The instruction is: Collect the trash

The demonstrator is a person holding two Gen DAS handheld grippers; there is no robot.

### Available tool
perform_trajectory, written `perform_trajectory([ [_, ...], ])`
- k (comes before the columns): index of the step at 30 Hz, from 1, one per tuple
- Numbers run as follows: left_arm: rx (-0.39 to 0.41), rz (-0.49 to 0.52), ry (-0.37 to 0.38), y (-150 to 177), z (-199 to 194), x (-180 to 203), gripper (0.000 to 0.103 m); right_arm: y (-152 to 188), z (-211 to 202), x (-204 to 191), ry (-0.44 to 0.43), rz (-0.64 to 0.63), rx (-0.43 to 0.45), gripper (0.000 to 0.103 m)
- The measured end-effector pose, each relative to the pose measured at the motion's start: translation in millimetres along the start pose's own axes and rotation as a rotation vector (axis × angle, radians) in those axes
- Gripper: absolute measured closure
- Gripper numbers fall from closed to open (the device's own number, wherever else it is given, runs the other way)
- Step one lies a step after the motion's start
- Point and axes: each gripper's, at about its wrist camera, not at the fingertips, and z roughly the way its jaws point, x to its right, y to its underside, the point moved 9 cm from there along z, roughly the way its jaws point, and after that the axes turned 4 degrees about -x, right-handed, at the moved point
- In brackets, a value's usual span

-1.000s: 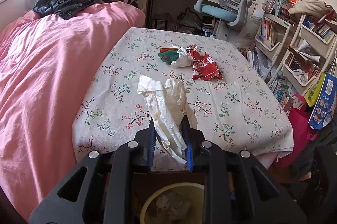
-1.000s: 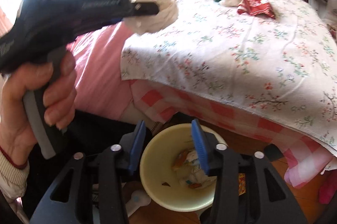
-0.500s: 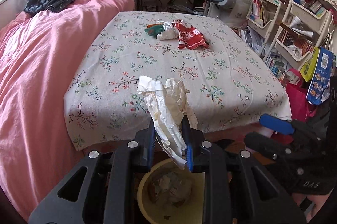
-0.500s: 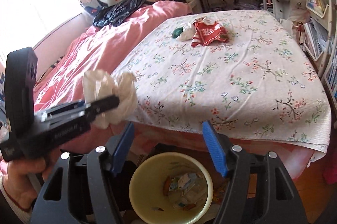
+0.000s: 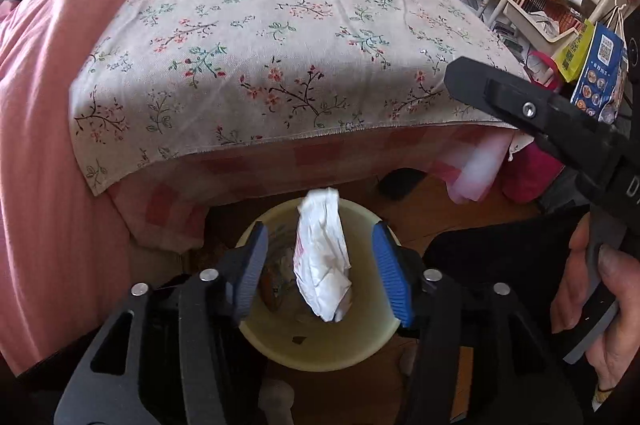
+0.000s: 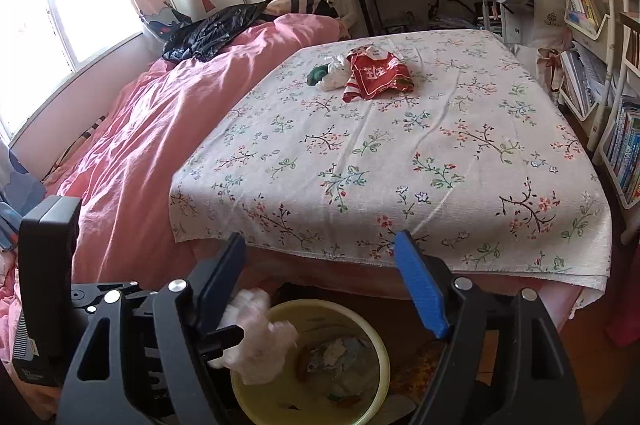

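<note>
Left gripper (image 5: 318, 267): jaws opening, pads clear of the crumpled white wrapper (image 5: 323, 257), which hangs loose between them over the bin.
Bin (image 5: 320, 357): pale yellow, on the floor just below the table's near edge, scraps already inside.
Right gripper (image 6: 320, 281): jaws opening, nothing between them, poised above the bin's far rim; the wrapper shows low at its left.
Table (image 6: 400, 161): floral cloth, near half bare.
Far edge: 3 pieces together, a red packet (image 6: 378, 75), a white wad (image 6: 334, 75) touching it, a green scrap (image 6: 316, 75) beside that.
</note>
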Motion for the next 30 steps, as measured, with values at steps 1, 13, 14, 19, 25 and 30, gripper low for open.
perform_trajectory([
  [1, 0.016, -0.010, -0.008, -2, -3, -3, 0.043, 0, 0, 0, 0.004, -0.002, 0.002, 0.027],
  [13, 0.291, -0.234, -0.132, -43, -61, -62, 0.020, -18, 19, 5, 0.047, -0.026, -0.047, 0.023],
  [14, 0.305, -0.243, -0.136, -49, -66, -67, 0.019, -22, 23, 8, 0.059, -0.031, -0.058, 0.021],
  [19, 0.348, -0.278, -0.151, -86, -83, -90, 0.016, -53, 60, 21, 0.102, -0.047, -0.131, 0.021],
  [25, 0.410, -0.299, -0.176, -129, -101, -115, 0.014, -82, 113, 27, 0.141, -0.101, -0.204, 0.021],
  [30, 0.393, -0.355, -0.153, -137, -93, -130, 0.014, -103, 149, 38, 0.178, -0.127, -0.236, 0.010],
])
